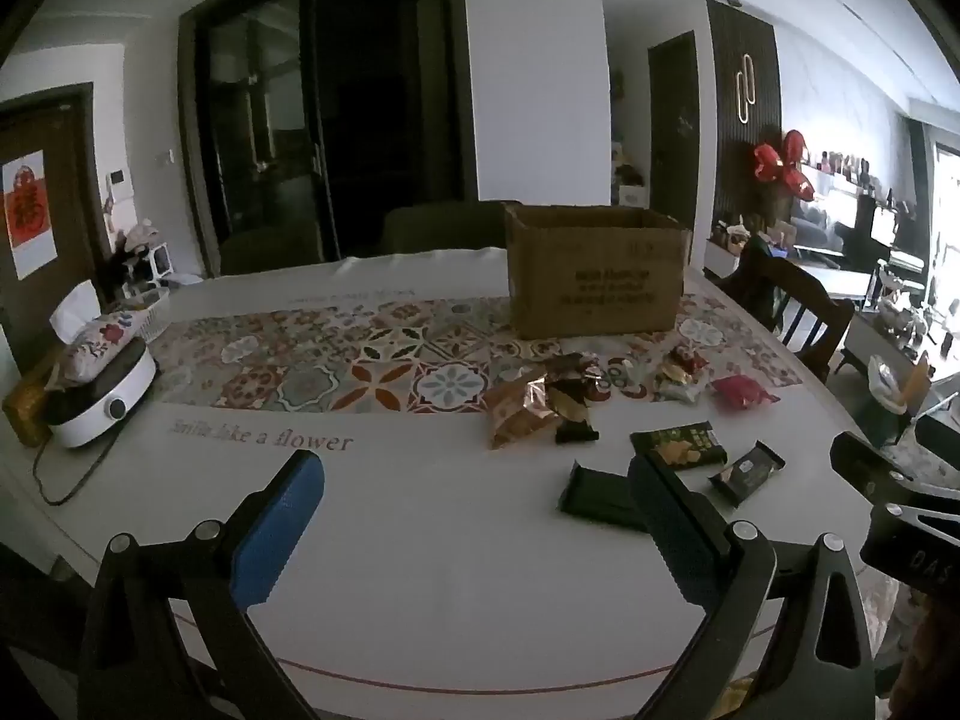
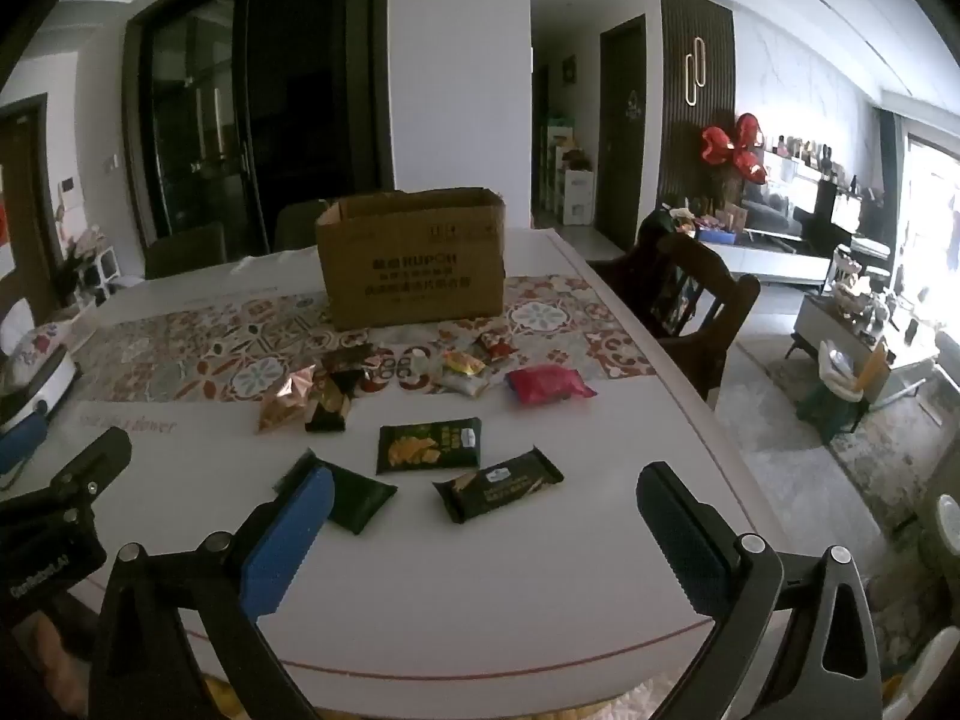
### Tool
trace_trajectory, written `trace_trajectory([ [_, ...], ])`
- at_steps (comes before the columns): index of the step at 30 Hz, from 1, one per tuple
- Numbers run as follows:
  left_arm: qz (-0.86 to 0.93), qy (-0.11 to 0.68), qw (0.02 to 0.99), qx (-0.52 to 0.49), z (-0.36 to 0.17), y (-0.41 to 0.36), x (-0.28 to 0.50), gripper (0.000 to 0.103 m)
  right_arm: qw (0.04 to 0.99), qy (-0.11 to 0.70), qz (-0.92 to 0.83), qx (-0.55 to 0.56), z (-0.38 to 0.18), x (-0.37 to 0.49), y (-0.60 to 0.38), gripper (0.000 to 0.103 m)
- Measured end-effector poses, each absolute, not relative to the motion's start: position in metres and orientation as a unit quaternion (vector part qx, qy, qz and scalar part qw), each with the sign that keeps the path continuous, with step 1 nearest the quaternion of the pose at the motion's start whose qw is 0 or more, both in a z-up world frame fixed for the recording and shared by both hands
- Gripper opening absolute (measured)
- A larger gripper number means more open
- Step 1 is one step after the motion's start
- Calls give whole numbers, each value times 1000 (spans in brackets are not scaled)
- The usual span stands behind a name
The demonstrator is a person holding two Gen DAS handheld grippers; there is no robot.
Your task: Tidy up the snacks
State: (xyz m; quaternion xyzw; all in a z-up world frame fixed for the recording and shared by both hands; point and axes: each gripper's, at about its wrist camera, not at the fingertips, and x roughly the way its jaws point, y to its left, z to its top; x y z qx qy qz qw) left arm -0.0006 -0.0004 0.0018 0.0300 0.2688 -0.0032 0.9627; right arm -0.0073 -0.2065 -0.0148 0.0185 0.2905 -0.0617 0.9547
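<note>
An open cardboard box (image 1: 594, 270) (image 2: 414, 258) stands on the patterned runner at the back of the white table (image 1: 420, 540). In front of it lie several snack packets: a gold one (image 2: 288, 399), a red one (image 2: 549, 384) and three dark green ones (image 2: 429, 444) (image 2: 498, 483) (image 2: 354, 495). My left gripper (image 1: 474, 480) hovers open over bare table, left of the dark packets (image 1: 678, 447). My right gripper (image 2: 487, 495) is open too, low over the near table with the dark packets just beyond its fingers. Neither holds anything.
A white round appliance (image 1: 102, 396) with a floral tissue cover sits at the table's left edge. A dark wooden chair (image 2: 690, 294) stands at the right side. The table's rounded front edge runs just below both grippers.
</note>
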Motion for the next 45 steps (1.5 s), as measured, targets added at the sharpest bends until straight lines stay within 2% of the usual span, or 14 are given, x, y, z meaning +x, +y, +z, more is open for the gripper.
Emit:
trace_trajectory([
  [45,3,246,969,29,10,6,-9,103,957,281,-65,15,-9,-10,-207,102],
])
